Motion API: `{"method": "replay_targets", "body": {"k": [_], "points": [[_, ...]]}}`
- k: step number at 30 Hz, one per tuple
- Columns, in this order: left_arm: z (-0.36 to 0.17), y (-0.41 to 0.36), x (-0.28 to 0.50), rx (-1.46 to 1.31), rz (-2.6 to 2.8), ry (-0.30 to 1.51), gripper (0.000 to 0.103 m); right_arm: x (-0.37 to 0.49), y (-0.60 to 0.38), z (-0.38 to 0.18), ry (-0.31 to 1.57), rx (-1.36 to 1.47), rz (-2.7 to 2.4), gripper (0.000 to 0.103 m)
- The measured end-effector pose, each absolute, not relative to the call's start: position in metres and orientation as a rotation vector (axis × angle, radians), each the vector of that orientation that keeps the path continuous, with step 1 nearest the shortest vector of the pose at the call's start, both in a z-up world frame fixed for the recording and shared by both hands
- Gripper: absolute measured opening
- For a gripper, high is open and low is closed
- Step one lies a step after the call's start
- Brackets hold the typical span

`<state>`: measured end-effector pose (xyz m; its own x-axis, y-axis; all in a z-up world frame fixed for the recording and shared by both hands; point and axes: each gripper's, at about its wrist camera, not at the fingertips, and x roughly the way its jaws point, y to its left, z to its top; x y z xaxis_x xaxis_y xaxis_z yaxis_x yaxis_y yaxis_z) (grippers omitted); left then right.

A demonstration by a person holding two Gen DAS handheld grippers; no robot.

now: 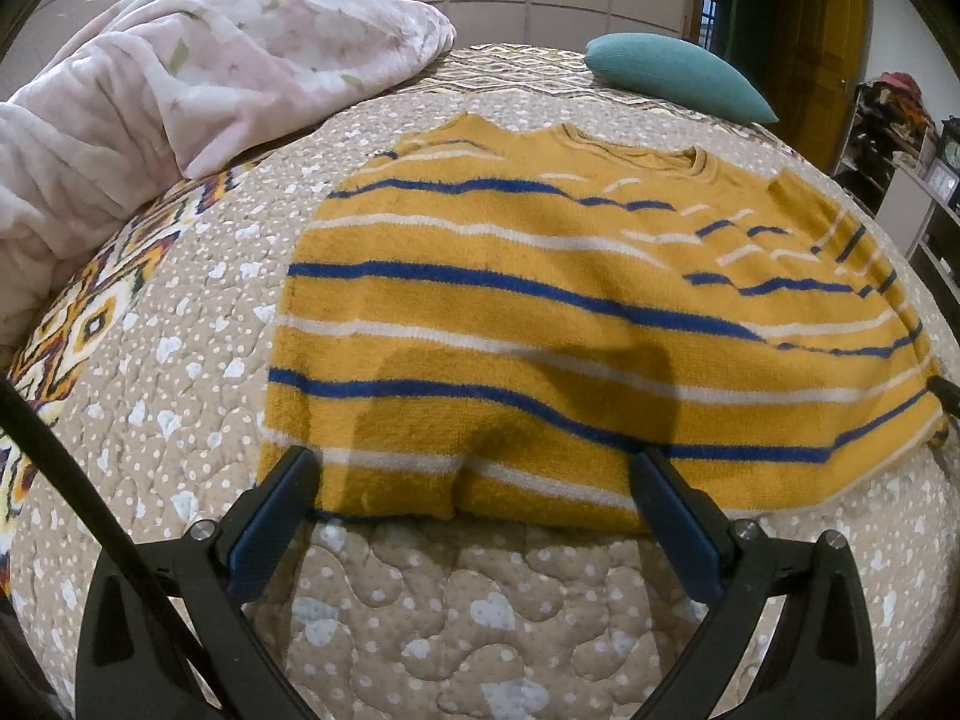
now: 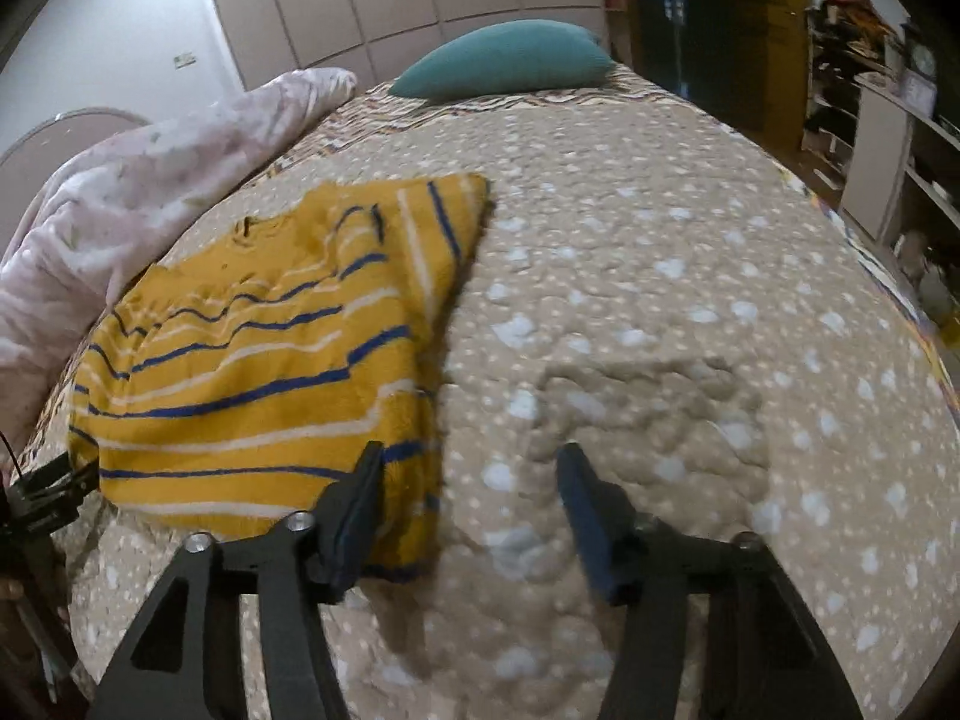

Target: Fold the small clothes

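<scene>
the mustard-yellow knitted sweater with blue and white stripes (image 1: 540,324) lies flat on the beige quilted bedspread with white dots (image 1: 480,612), its neckline turned away from the cameras and its hem nearest them. one sleeve is folded in over the body on the right side of the left wrist view.

the left gripper (image 1: 474,480) hangs at the near hem with its jaws spread wide; both tips sit right at the hem's edge and the fabric between them is not pinched. its shadow falls across the lower stripes.

the right gripper (image 2: 471,468) is at the sweater's near right corner, jaws apart; the left finger (image 2: 354,516) overlaps the yellow edge while the other finger stands over bare bedspread. this view is blurred, so whether the finger touches the cloth cannot be told.

a crumpled pale pink floral blanket (image 1: 198,78) is heaped along the left side of the bed. a teal cushion (image 2: 504,60) rests at the far end, well apart from the sweater. shelves with clutter (image 2: 870,60) stand at the right of the room.
</scene>
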<state>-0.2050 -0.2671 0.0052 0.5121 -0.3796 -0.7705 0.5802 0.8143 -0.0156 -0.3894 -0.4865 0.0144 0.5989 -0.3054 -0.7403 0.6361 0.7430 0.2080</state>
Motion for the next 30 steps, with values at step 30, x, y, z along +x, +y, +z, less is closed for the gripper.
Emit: {"method": "replay_targets", "body": {"k": [30], "points": [[0.008,-0.227,-0.208,0.022,-0.664,0.847,0.103,-0.434,-0.445,0.008,0.586,0.509,-0.703,0.082]]}}
